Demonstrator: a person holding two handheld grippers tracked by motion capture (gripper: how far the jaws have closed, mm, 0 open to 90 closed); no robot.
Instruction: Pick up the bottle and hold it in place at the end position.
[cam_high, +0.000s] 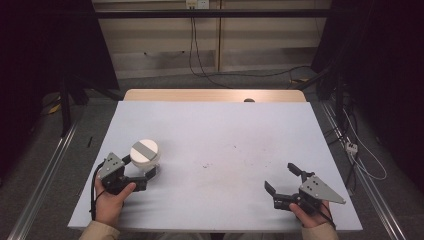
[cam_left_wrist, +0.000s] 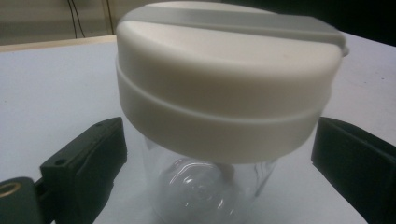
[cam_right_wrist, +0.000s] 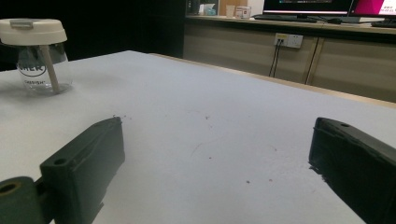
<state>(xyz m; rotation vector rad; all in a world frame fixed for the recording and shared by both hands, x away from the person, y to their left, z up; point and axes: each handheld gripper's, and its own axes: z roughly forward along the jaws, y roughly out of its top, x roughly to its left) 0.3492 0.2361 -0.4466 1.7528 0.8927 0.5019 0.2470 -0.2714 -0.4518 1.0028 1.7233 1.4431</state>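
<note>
Left gripper (cam_high: 141, 170) jaws spread wide around the clear jar (cam_left_wrist: 210, 186) below its white lid (cam_left_wrist: 224, 84), lined up to grip; right gripper (cam_high: 282, 180) open, idle.

Left gripper (cam_high: 141, 172): black body, grey three-cornered plate on top with small dark screw dots, black cable looping down beside hand. Right gripper (cam_high: 281, 176): same build (grey plate larger in view, several screw dots), black cable trailing at wrist. Jaws: matte black, blocky, flat-faced, small round hole near each tip; brass-coloured ring at lower left corner of both gripper views. Sleeves (cam_high: 100, 231): beige, cuffs at wrists.
</note>
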